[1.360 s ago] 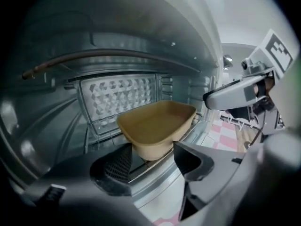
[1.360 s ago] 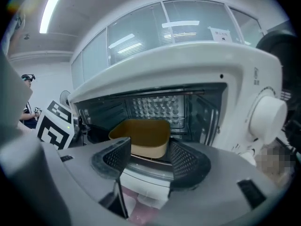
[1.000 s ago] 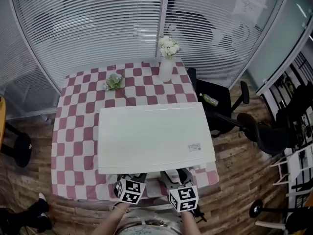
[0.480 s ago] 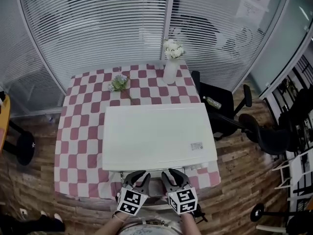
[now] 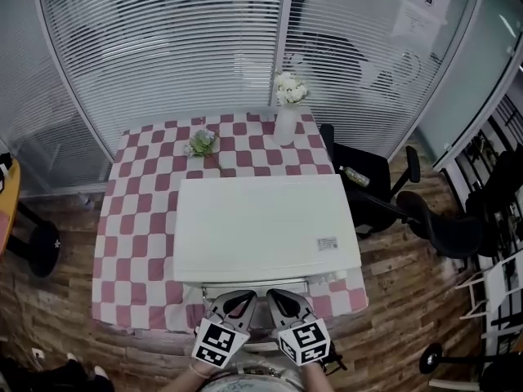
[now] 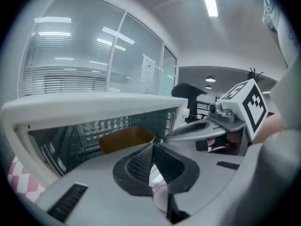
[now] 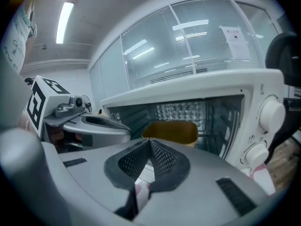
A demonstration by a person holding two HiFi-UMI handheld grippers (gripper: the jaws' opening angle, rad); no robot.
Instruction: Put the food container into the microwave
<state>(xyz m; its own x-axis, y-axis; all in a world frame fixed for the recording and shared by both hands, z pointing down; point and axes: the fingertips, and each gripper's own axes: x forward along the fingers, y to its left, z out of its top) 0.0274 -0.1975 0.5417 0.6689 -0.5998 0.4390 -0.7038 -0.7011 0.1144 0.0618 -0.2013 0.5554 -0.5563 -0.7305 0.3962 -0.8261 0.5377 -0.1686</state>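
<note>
A white microwave (image 5: 265, 227) stands on the red-and-white checked table (image 5: 135, 219). Its cavity faces me and is open. A tan food container (image 6: 127, 139) sits inside on the floor of the cavity, and the right gripper view shows the container (image 7: 170, 132) too. My left gripper (image 5: 233, 305) and right gripper (image 5: 282, 302) hang side by side just in front of the microwave's front edge, outside the cavity. Both have their jaws closed tip to tip with nothing between them.
A white vase of flowers (image 5: 286, 113) and a small bouquet (image 5: 202, 143) lie on the table behind the microwave. The microwave's knobs (image 7: 270, 114) are on its right side. Black office chairs (image 5: 372, 178) stand to the right, a black stool (image 5: 37, 247) to the left.
Both grippers have drawn back toward me from under the microwave's front edge, so their fingers now show fully. The container stays in the cavity.
</note>
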